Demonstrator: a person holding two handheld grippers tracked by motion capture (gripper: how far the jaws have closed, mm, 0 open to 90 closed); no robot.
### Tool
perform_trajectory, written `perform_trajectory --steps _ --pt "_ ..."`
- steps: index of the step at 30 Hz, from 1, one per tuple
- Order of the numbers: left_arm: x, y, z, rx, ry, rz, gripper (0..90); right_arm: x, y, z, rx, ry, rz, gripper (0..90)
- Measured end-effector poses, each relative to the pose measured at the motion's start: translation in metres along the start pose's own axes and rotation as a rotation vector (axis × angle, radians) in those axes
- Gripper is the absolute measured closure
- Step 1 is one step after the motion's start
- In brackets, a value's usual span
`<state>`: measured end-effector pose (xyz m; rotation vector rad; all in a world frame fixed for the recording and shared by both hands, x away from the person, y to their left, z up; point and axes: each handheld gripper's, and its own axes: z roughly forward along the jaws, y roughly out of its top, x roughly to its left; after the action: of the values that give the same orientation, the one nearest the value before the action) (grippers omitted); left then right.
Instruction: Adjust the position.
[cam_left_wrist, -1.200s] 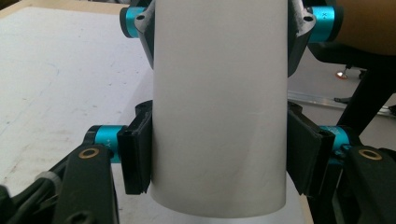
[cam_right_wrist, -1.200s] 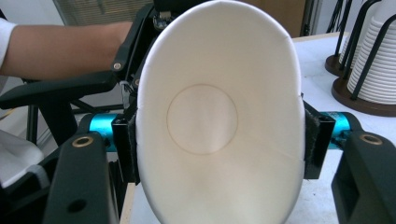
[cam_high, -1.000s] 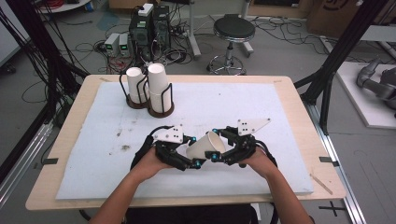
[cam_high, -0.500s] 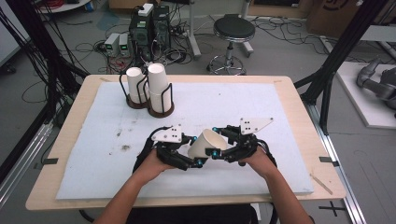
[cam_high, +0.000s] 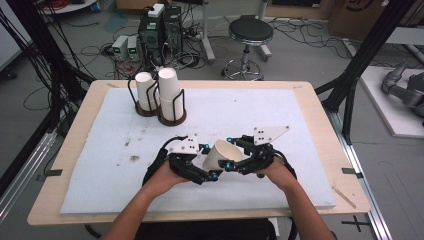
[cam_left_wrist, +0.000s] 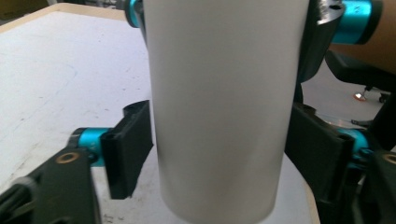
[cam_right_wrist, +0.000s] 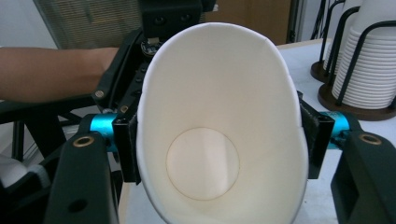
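Since the earlier frame the cup (cam_high: 222, 154) has tilted a little, and the left gripper (cam_high: 212, 175) has just been opening: its jaws now stand apart from the cup's wall, a gap showing at one pad. Above the table (cam_high: 300, 120), the right gripper (cam_high: 231, 165) clamps the cup, squeezing its rim oval. I judge this a handover; next, the left must draw back clear.

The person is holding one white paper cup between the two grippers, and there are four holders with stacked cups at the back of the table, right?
Not quite: there are two holders with stacked cups at the back, not four, as the high view shows. The rest holds: one white paper cup sits between the left gripper and the right gripper.
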<state>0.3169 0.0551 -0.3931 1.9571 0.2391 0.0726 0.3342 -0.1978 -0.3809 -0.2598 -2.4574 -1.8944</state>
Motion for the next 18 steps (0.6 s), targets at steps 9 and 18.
perform_trajectory --steps 9,18 --pt "0.0008 -0.0033 0.0039 -0.06 -0.023 -0.045 35.3 0.0006 0.0 0.0018 -0.039 -0.013 0.039 28.4" --pt "0.0047 -0.0069 0.0006 -0.199 -0.023 -0.107 35.1 -0.0007 0.0007 -0.0014 -0.125 -0.021 0.086 22.1"
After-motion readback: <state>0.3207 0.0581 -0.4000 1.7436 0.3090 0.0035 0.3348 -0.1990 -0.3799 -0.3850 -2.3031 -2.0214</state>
